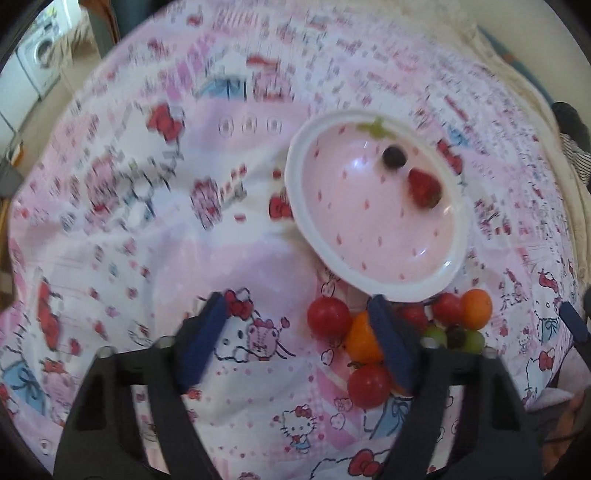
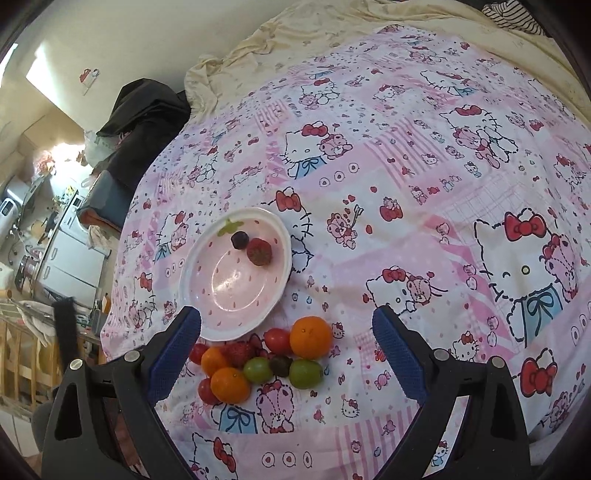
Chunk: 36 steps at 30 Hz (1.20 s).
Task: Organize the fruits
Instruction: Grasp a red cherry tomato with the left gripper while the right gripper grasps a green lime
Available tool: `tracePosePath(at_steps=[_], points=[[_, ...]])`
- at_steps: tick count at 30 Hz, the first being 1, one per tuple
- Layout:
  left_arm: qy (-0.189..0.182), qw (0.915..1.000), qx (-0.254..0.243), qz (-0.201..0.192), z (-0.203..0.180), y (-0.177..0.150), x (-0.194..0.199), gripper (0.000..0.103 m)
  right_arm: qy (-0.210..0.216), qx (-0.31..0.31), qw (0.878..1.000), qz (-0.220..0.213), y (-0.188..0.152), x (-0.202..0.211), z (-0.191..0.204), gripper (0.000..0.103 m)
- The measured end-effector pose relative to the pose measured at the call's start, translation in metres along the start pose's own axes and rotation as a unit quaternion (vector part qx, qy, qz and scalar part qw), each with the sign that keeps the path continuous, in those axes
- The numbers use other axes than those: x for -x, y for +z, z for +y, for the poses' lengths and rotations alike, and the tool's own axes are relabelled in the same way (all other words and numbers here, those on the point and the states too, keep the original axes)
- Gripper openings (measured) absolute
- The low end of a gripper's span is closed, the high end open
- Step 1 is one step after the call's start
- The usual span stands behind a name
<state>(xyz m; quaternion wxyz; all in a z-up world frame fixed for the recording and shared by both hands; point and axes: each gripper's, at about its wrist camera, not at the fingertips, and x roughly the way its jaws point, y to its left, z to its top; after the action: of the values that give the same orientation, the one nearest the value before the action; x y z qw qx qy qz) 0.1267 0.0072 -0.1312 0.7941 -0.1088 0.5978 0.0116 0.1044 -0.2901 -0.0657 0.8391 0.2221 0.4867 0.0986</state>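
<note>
A pink plate (image 1: 351,229) (image 2: 236,284) with a white rim lies on the patterned cloth. A strawberry (image 1: 424,186) (image 2: 259,252) and a dark grape (image 1: 393,157) (image 2: 240,239) are in it. Just in front of the plate sits a pile of fruit: oranges (image 2: 310,338), cherry tomatoes (image 2: 277,340), green grapes (image 2: 304,373), a strawberry (image 2: 240,350). My left gripper (image 1: 297,299) points down at the cloth, open, its right finger over an orange (image 1: 360,339) at the pile's left edge; a tomato (image 1: 328,317) lies just inside it, untouched. My right gripper (image 2: 287,314) is open above the pile.
The pink cartoon-cat cloth (image 2: 406,184) covers a bed with a cream sheet (image 2: 295,29) behind it. A striped garment (image 2: 513,14) lies far right, a dark garment (image 2: 144,110) at the bed's left edge. Past that edge stand appliances (image 2: 70,254); a washing machine (image 1: 40,59) is far left.
</note>
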Motion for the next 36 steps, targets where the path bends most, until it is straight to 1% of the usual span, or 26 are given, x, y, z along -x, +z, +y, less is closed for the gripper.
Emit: tracePosePath(at_steps=[4, 7, 9, 10, 11, 12, 14, 16, 17, 18, 20, 23, 25, 26, 27, 28, 29, 30, 32, 35, 36], points=[[-0.016, 0.9987, 0.028, 0.040, 0.003, -0.001, -0.023, 0.062, 0.001, -0.005, 1.000, 0.007, 0.002, -0.004, -0.003, 0.096], [-0.017, 0.9978, 0.042, 0.050, 0.004, -0.002, -0.029, 0.058, 0.004, -0.010, 1.000, 0.012, 0.003, -0.008, -0.004, 0.096], [-0.032, 0.9968, 0.050, 0.054, 0.005, -0.003, -0.027, 0.047, 0.004, -0.010, 1.000, 0.014, 0.003, -0.009, -0.003, 0.096], [-0.039, 0.9963, 0.049, 0.059, 0.004, -0.004, -0.028, 0.043, 0.005, -0.009, 1.000, 0.015, 0.004, -0.010, -0.003, 0.096], [-0.045, 0.9959, 0.044, 0.065, 0.001, -0.005, -0.029, 0.036, 0.005, -0.009, 1.000, 0.015, 0.004, -0.011, -0.002, 0.096], [-0.047, 0.9959, 0.041, 0.065, -0.001, -0.006, -0.028, 0.033, 0.004, -0.007, 1.000, 0.015, 0.004, -0.011, -0.001, 0.096], [-0.048, 0.9960, 0.040, 0.064, -0.003, -0.007, -0.027, 0.031, 0.003, -0.005, 1.000, 0.016, 0.003, -0.012, 0.000, 0.096], [-0.060, 0.9935, 0.062, 0.074, 0.002, -0.008, -0.029, 0.031, 0.000, -0.002, 1.000, 0.018, 0.002, -0.013, 0.001, 0.096], [-0.070, 0.9920, 0.068, 0.080, 0.002, -0.006, -0.030, 0.026, -0.002, -0.001, 1.000, 0.019, 0.002, -0.013, 0.001, 0.096], [-0.071, 0.9916, 0.069, 0.083, 0.003, -0.006, -0.029, 0.026, -0.004, 0.000, 1.000, 0.019, 0.002, -0.014, 0.001, 0.096], [-0.066, 0.9930, 0.060, 0.078, 0.002, -0.006, -0.021, 0.025, -0.008, -0.001, 1.000, 0.021, 0.002, -0.014, -0.001, 0.096], [-0.044, 0.9972, 0.037, 0.048, 0.002, -0.008, -0.002, 0.024, -0.012, -0.011, 0.999, 0.043, -0.001, -0.021, -0.007, 0.096], [-0.030, 0.9992, 0.016, 0.021, 0.000, -0.007, 0.013, 0.023, -0.011, -0.015, 0.997, 0.075, -0.007, -0.032, -0.012, 0.090], [-0.024, 0.9996, 0.007, 0.009, -0.001, -0.006, 0.019, 0.022, -0.016, -0.011, 0.995, 0.098, -0.010, -0.039, -0.013, 0.078], [-0.019, 0.9998, -0.001, -0.004, -0.001, -0.005, 0.027, 0.014, -0.024, -0.006, 0.993, 0.118, -0.015, -0.047, -0.013, 0.068], [-0.016, 0.9997, -0.009, -0.017, -0.001, -0.004, 0.035, 0.008, -0.036, 0.003, 0.989, 0.145, -0.021, -0.056, -0.012, 0.065], [-0.014, 0.9995, -0.012, -0.024, 0.000, -0.002, 0.040, 0.008, -0.042, 0.013, 0.986, 0.160, -0.026, -0.062, -0.011, 0.062], [-0.016, 0.9993, -0.013, -0.032, 0.000, 0.000, 0.044, 0.008, -0.050, 0.032, 0.982, 0.177, -0.031, -0.070, -0.006, 0.059], [-0.017, 0.9989, -0.015, -0.041, 0.000, 0.003, 0.051, 0.008, -0.067, 0.075, 0.978, 0.185, -0.037, -0.077, 0.006, 0.059], [-0.035, 0.9992, 0.000, -0.021, 0.005, 0.006, 0.045, 0.008, -0.105, 0.156, 0.965, 0.184, -0.048, -0.086, 0.026, 0.059], [-0.041, 0.9990, 0.009, -0.012, 0.007, 0.007, 0.041, 0.009, -0.116, 0.171, 0.960, 0.187, -0.051, -0.090, 0.030, 0.057]])
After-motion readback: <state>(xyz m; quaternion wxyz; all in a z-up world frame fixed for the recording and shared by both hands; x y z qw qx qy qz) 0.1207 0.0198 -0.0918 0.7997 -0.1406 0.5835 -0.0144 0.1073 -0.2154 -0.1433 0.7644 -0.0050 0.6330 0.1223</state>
